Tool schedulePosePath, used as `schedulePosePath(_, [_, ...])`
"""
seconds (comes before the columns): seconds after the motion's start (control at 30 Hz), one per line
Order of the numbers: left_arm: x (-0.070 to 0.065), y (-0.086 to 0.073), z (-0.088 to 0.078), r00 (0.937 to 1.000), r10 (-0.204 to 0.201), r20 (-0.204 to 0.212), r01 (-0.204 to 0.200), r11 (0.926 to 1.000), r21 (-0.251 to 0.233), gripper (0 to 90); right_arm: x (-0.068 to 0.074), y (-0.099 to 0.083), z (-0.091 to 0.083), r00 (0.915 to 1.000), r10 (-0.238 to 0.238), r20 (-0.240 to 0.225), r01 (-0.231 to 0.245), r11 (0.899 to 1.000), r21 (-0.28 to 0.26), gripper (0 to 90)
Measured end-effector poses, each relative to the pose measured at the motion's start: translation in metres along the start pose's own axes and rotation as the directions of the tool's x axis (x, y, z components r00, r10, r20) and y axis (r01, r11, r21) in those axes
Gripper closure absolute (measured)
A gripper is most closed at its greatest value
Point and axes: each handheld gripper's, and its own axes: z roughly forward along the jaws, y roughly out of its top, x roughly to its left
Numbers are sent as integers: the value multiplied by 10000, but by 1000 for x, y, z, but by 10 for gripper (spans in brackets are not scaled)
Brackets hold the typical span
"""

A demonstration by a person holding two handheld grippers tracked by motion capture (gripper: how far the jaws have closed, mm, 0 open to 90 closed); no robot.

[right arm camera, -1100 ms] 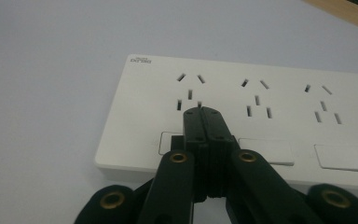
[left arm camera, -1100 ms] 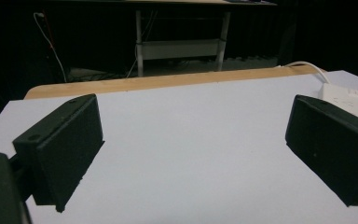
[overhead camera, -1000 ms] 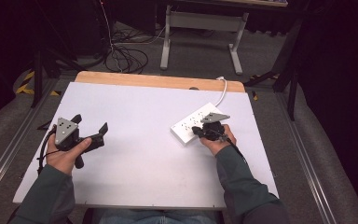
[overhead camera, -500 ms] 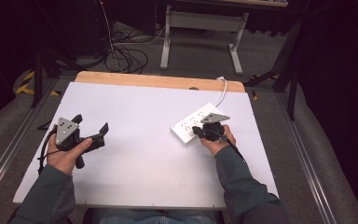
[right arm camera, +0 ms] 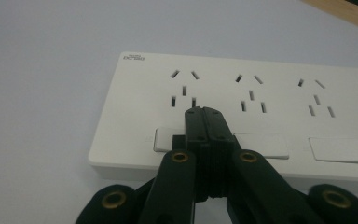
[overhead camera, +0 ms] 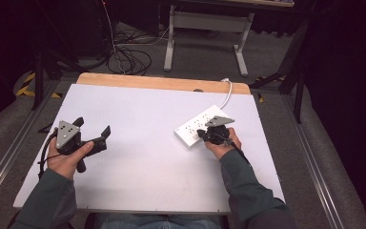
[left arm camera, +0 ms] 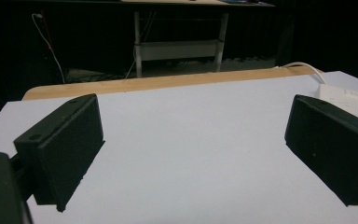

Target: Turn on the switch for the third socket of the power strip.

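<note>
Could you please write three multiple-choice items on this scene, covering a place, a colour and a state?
1. Where does the power strip lie on the table?
A. right side
B. left side
C. near edge

2. What colour is the power strip?
A. black
B. white
C. orange

3. How do the jaws of the right gripper stand?
A. wide apart
B. clamped on a cable
C. shut together

Answers:
1 A, the high view shows it by the right hand.
2 B, its casing is white.
3 C, the right gripper view shows the jaws meeting over a rocker switch.
</note>
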Motion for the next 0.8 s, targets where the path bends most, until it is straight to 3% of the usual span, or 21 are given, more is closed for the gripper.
schedulePosePath(0.5, [-1, 0, 2, 10000, 37, 37, -37, 10000, 11, 48, 0, 0, -1, 10000, -53, 47, 52, 10000, 56, 900])
schedulePosePath(0.7, [1, 0, 2, 10000, -7, 39, 7, 10000, 24, 48, 1, 1, -2, 9990, -427, 141, 426, 9991, 88, 900])
schedulePosePath(0.8, [0, 0, 2, 10000, -25, 62, 25, 10000, 34, 48, -2, 2, -6, 9994, -231, 251, 236, 9995, -208, 900])
